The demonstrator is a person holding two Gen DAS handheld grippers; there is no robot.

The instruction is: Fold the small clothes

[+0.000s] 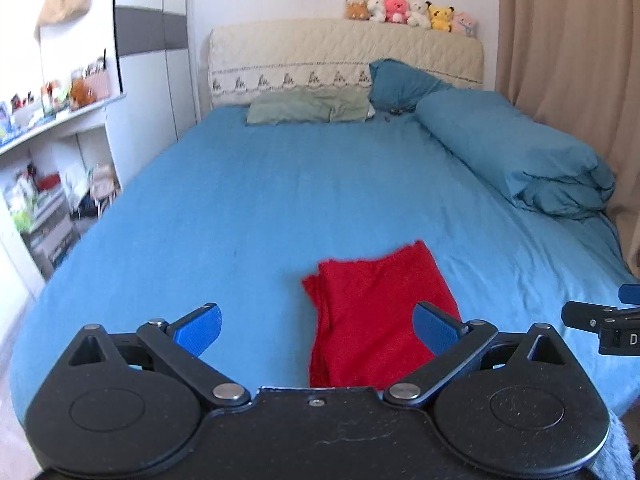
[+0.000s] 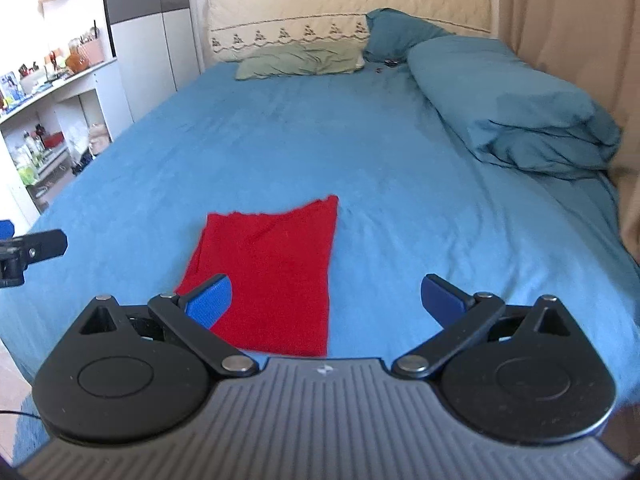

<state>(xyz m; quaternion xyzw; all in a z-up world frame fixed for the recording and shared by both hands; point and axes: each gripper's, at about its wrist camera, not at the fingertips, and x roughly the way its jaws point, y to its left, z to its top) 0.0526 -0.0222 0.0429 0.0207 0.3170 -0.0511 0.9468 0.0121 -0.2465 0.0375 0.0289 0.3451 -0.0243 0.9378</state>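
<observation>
Hovering just short of red cloth (image 1: 380, 312), left gripper (image 1: 316, 330) and right gripper (image 2: 326, 300) spread wide, empty, likely lining up near-edge pinches.

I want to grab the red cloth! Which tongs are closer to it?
It looks about even, maybe left. The left tongs hang open with the folded red cloth under their right finger; the right tongs hang open with it under their left finger.

red cloth (image 2: 272, 272), folded, flat on bed
</observation>
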